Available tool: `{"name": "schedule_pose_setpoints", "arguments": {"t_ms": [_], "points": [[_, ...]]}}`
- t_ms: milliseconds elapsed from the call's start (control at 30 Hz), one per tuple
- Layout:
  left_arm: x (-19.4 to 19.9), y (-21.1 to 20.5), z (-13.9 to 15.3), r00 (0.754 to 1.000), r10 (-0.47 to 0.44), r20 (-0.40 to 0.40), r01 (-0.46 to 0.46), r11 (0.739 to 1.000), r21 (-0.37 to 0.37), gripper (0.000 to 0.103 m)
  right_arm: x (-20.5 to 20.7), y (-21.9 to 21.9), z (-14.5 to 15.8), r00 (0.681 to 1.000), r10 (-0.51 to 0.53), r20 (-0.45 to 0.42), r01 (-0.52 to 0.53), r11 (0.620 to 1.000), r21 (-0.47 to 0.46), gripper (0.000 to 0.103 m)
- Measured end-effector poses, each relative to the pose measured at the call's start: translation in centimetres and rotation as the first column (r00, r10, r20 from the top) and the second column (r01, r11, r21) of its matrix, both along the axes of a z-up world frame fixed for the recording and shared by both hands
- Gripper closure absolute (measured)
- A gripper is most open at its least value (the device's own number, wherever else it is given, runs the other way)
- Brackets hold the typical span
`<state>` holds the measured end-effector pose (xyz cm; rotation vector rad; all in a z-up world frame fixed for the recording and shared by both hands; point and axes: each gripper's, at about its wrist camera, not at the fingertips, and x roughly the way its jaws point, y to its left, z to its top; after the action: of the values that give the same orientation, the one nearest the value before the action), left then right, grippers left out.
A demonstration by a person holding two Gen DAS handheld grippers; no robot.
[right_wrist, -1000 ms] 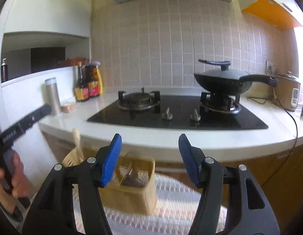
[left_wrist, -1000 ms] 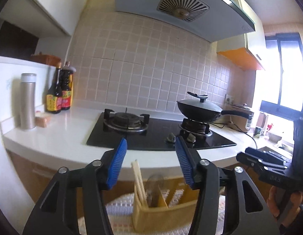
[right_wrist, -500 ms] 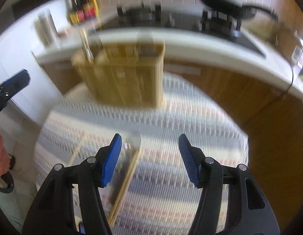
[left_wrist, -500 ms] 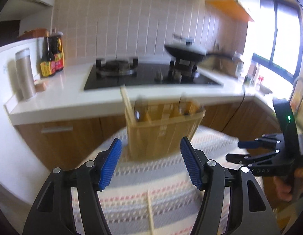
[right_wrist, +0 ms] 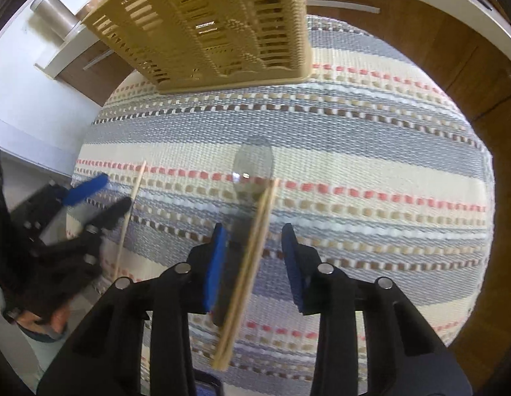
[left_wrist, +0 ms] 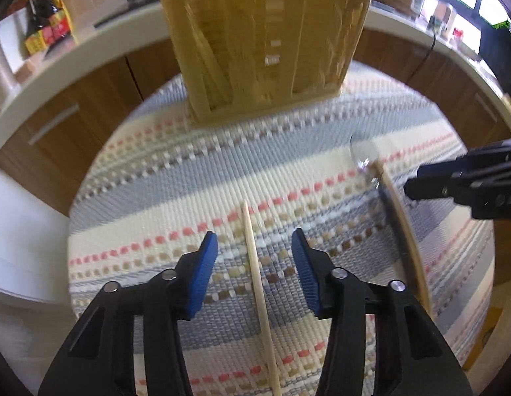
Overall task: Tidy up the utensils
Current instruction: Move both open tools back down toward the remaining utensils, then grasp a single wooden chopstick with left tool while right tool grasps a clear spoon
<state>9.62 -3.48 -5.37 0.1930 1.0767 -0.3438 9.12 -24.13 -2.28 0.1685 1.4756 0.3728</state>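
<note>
My left gripper (left_wrist: 255, 247) is wide open, holding nothing, with a single pale wooden chopstick (left_wrist: 257, 280) lying lower centre between its blue pads on the striped woven mat (left_wrist: 176, 178). My right gripper (right_wrist: 254, 247) is equally open and empty over a clear plastic spoon (right_wrist: 252, 165) and a wooden chopstick pair (right_wrist: 247, 274). The tan slotted plastic utensil basket (right_wrist: 222, 23) sits at the top of the frame.

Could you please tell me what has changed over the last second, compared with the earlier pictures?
Both grippers tipped down from the stove to the striped mat. The left gripper now straddles a single chopstick; the right gripper straddles the spoon and chopsticks. Jaws stayed open, nothing gripped; the utensil basket stayed put.
</note>
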Motion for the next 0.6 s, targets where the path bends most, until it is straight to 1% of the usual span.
{"name": "schedule_pose_setpoints", "arguments": {"t_ms": [33, 100, 133, 167, 233, 267, 333, 367, 400, 467, 533, 600], "points": [[0.1, -0.2, -0.4, 1.000, -0.004, -0.003, 0.004, 1.000, 0.014, 0.061, 0.2, 0.4, -0.2, 1.000, 0.005, -0.002, -0.005, 1.000, 0.006, 0.073], [0.2, -0.6, -1.1, 1.000, -0.011, -0.007, 0.011, 0.999, 0.042, 0.065, 0.9, 1.2, -0.4, 1.000, 0.012, -0.008, -0.012, 1.000, 0.010, 0.078], [0.1, -0.8, -1.4, 1.000, -0.013, -0.006, 0.013, 0.998, 0.064, 0.069, 1.1, 1.5, -0.7, 1.000, 0.015, -0.012, -0.015, 1.000, 0.007, 0.078], [0.1, -1.1, -1.6, 1.000, -0.018, -0.005, 0.018, 0.997, 0.080, 0.071, 1.3, 1.8, -0.8, 1.000, 0.016, -0.017, -0.016, 1.000, 0.002, 0.078], [0.0, -1.3, -1.7, 1.000, -0.029, 0.003, 0.029, 0.995, 0.096, 0.072, 1.5, 2.6, -1.3, 0.999, 0.024, -0.022, -0.025, 0.999, -0.029, 0.078], [0.1, -1.4, -1.7, 0.999, -0.034, 0.001, 0.034, 0.994, 0.100, 0.074, 1.6, 2.8, -1.3, 0.999, 0.027, -0.021, -0.028, 0.999, -0.046, 0.078], [0.2, -1.6, -1.7, 0.999, -0.046, -0.015, 0.047, 0.994, 0.096, 0.080, 1.9, 3.4, -1.5, 0.999, 0.028, -0.025, -0.029, 0.999, -0.044, 0.079], [0.2, -1.7, -1.7, 0.999, -0.051, -0.020, 0.053, 0.994, 0.096, 0.082, 2.1, 3.8, -1.7, 0.999, 0.030, -0.030, -0.032, 0.999, -0.042, 0.083], [0.3, -1.8, -1.6, 0.998, -0.054, -0.025, 0.056, 0.994, 0.096, 0.082, 2.2, 4.2, -2.0, 0.999, 0.032, -0.038, -0.033, 0.998, -0.044, 0.085], [0.6, -1.9, -1.5, 0.998, -0.058, -0.034, 0.060, 0.994, 0.087, 0.085, 2.4, 4.7, -2.4, 0.998, 0.035, -0.046, -0.037, 0.998, -0.043, 0.085], [0.8, -2.0, -1.4, 0.997, -0.059, -0.047, 0.062, 0.996, 0.071, 0.085, 2.4, 5.6, -3.0, 0.998, 0.040, -0.057, -0.044, 0.997, -0.070, 0.085], [1.3, -2.2, -1.4, 0.997, -0.060, -0.055, 0.063, 0.996, 0.062, 0.085, 2.3, 6.2, -3.0, 0.998, 0.053, -0.044, -0.056, 0.994, -0.090, 0.085]]}}
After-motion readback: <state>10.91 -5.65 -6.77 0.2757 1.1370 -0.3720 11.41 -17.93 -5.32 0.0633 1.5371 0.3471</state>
